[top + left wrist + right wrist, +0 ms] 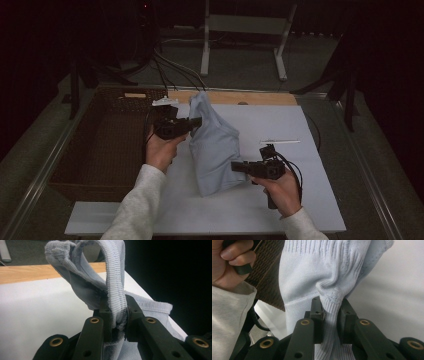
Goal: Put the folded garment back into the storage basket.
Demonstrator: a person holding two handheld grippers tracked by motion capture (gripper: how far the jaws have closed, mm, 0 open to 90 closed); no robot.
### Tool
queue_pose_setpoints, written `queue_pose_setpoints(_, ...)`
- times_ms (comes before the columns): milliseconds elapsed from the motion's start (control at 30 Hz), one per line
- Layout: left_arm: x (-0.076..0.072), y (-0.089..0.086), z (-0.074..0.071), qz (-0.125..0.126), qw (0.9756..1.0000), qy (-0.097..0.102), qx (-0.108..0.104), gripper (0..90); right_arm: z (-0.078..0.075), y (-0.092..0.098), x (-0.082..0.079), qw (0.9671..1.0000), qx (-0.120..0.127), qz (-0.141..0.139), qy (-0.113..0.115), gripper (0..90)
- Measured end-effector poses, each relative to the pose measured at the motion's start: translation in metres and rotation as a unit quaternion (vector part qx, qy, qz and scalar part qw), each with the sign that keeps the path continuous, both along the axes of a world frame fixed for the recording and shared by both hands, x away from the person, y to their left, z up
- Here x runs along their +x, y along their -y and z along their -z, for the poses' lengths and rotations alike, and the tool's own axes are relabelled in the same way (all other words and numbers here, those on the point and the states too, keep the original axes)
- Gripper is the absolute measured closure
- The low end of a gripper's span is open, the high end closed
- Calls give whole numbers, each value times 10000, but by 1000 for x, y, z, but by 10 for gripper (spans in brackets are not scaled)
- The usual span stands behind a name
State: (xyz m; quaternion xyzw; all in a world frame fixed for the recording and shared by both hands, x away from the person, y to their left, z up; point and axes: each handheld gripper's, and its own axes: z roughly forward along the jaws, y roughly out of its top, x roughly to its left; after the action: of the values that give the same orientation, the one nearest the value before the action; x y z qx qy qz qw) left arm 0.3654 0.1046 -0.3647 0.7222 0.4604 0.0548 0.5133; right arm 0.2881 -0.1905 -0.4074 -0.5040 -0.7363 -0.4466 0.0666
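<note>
Between my 2 grippers hangs the pale blue garment (pixel 215 147), long axis from 11 o'clock down to 5 o'clock. Left gripper (pixel 196 121) pinches its ribbed top edge; right gripper (pixel 236 166) clamps its lower hem. Beneath lies the white board (pixel 300 200); the brown basket (pixel 105 145) sits at 9 o'clock, dark room beyond.

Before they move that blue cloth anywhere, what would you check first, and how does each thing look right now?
1. Left tool gripping the cloth: ok, ribbed edge is pinched between the jaws.
2. Right tool gripping the cloth: ok, a bunched fold is clamped.
3. Cloth lifted off the board: not ok, its lower part lies on it.
4. Basket ready beside the board: ok, it looks free of things.
5. White strip out of the way: ok, it lies apart from the cloth.
</note>
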Motion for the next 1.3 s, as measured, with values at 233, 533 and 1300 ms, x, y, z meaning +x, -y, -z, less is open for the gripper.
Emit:
queue_pose_setpoints(233,1,-8,-2,-15,10000,45,-6,801,1,-7,2,10000,19,-34,-4,778)
queue_pose_setpoints(533,4,-16,-5,-19,10000,41,-6,800,0,-16,6,9999,37,-92,-22,777)
queue_pose_setpoints(1300,12,-31,-12,-115,9999,55,3,801,-9,-32,19,9996,175,-211,-87,778)
